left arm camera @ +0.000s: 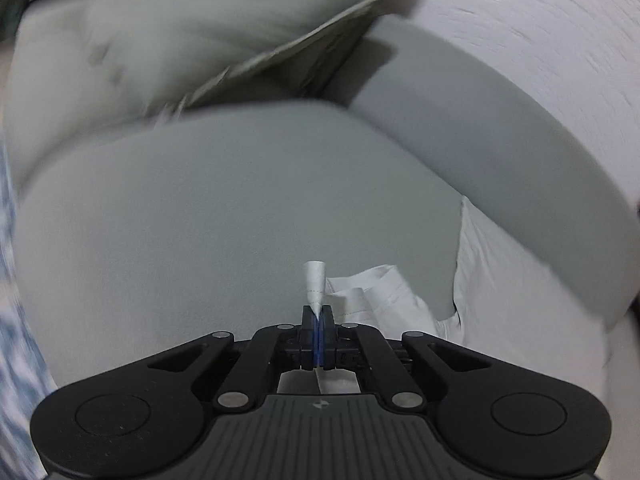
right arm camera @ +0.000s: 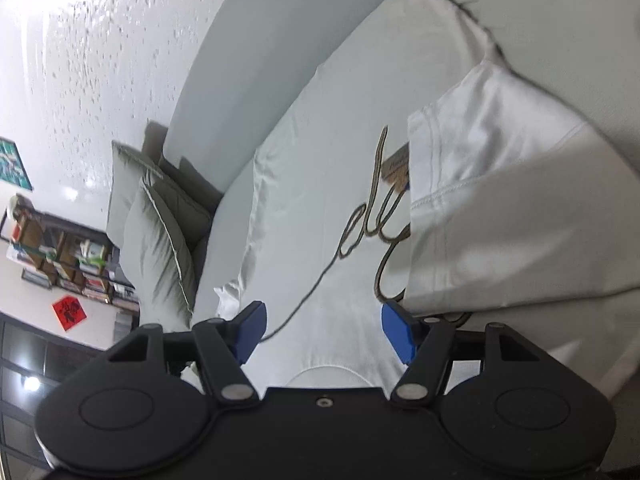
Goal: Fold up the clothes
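A white T-shirt (right arm camera: 332, 184) with dark cursive lettering lies spread on a grey sofa seat (right arm camera: 236, 208). One side of it (right arm camera: 500, 200) is folded over and raised at the right. My right gripper (right arm camera: 322, 332) is open and empty just above the shirt near its neckline. In the left wrist view my left gripper (left arm camera: 317, 316) is shut on a pinched hem of the white T-shirt (left arm camera: 384, 292), held above the sofa cushion (left arm camera: 224, 216).
Two grey-green pillows (right arm camera: 160, 240) stand at the sofa's far end, also blurred in the left wrist view (left arm camera: 208, 28). The sofa back (left arm camera: 500, 152) runs at the right. A bookshelf (right arm camera: 64, 256) and white wall (right arm camera: 100, 60) lie beyond.
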`<state>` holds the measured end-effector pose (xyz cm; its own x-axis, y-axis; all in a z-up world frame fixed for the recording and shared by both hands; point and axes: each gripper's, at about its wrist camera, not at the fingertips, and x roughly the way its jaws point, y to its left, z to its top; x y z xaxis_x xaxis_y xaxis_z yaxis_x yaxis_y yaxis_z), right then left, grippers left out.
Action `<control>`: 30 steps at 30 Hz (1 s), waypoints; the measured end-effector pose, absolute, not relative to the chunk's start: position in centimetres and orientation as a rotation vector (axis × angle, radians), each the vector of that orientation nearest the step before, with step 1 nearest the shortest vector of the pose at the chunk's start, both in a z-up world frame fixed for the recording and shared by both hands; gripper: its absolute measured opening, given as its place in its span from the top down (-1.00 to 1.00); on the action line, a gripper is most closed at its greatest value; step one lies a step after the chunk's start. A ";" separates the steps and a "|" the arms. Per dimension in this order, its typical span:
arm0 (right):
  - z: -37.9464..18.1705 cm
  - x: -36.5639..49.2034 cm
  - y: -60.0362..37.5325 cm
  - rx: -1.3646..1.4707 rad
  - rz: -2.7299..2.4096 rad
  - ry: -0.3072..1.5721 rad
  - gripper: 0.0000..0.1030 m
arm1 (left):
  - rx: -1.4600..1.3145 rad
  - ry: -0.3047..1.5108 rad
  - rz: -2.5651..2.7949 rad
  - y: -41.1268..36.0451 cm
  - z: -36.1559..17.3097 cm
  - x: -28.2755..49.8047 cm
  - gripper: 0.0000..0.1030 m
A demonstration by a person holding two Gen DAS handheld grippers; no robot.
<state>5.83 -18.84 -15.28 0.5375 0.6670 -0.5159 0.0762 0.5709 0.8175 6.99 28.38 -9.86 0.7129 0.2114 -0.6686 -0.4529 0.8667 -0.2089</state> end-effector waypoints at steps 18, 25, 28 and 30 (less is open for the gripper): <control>-13.9 3.9 -23.3 0.907 0.286 0.884 -0.33 | 0.511 0.675 -0.112 6.9 -10.5 -3.7 0.00; -13.8 3.2 -25.2 0.916 0.185 0.833 -0.30 | 0.022 0.695 0.154 17.1 -7.8 1.6 0.08; -14.1 3.4 -25.3 0.884 0.154 0.830 -0.30 | -0.017 0.692 0.141 17.3 -7.8 2.2 0.20; -14.3 3.5 -25.2 0.865 0.157 0.833 -0.30 | 0.072 0.662 0.050 14.8 -8.1 1.4 0.03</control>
